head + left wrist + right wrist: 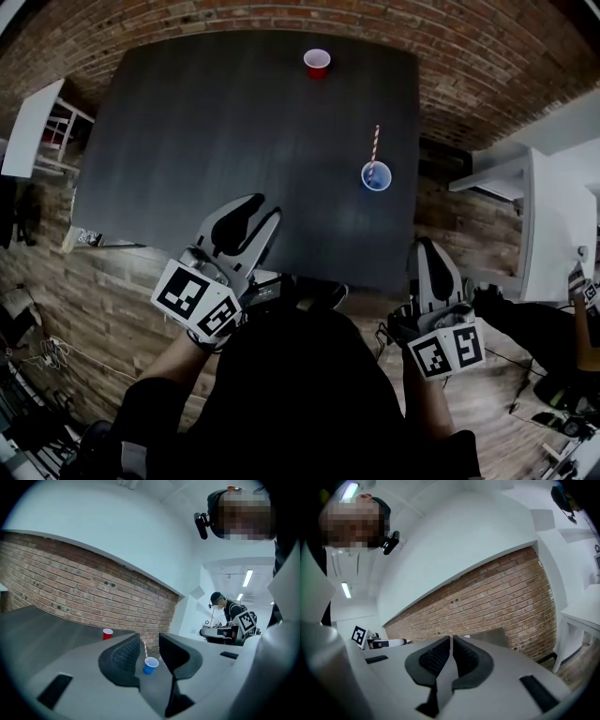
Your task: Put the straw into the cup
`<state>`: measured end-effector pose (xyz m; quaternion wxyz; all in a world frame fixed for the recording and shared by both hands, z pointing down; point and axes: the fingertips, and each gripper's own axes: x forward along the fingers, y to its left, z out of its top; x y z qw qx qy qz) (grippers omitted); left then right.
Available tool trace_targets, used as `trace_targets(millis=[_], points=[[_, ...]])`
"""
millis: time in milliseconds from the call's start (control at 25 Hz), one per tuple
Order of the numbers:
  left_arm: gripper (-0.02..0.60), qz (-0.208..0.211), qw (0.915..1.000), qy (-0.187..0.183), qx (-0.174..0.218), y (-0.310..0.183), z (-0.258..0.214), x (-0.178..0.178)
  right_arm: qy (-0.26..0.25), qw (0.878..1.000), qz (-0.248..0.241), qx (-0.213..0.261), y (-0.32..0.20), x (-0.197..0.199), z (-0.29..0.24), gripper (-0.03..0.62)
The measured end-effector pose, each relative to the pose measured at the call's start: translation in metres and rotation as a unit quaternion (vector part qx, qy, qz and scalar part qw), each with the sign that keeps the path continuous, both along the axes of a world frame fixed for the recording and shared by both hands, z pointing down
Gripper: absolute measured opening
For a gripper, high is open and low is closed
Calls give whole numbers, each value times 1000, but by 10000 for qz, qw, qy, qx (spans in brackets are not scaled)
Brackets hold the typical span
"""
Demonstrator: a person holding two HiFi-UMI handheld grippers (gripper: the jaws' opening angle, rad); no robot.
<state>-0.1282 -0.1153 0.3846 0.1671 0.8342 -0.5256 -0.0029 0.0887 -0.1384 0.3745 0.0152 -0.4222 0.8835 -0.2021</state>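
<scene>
Blue cup (376, 178) with straw (375, 145) inside, well beyond the fingers (234, 223)

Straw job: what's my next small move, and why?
Probably just rest both grippers: the straw already stands in the blue cup, the left gripper is open and empty, and the right gripper is shut on nothing.

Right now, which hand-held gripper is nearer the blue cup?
Right. The right hand-held gripper hangs on the near side of the blue cup; the left hand-held gripper is farther, off to the cup's left.
</scene>
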Motion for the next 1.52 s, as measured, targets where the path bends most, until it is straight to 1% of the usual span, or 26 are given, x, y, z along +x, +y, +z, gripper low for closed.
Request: trace_targets(millis=[80,200,400,600,720,1000,1160,1520], points=[[133,152,9998,151,-18,13,-7,15,-63,9999,-125,28,8,-9,-6,44],[132,410,9985,337,-122,24,-7,34,-30,9995,-298,-129,16,-25,-2,44],[130,554,9955,702,-299,30,1,53,108,9986,-459,-250,26,-41,8,44],[130,739,9943,704,-319,21,-1,66,257,9970,-675,-280,33,-52,13,44],[130,717,9941,744,-327,13,-2,64,348,9962,-744,-288,32,-55,13,44],[127,628,9941,818,-333,1,-1,61,348,9964,-662,-386,25,-53,19,44],[127,578,9932,941,-364,-2,2,57,377,9961,-683,-401,23,-54,24,44],[127,273,9934,1056,-360,-10,4,33,323,9961,-724,-393,23,-59,29,44]])
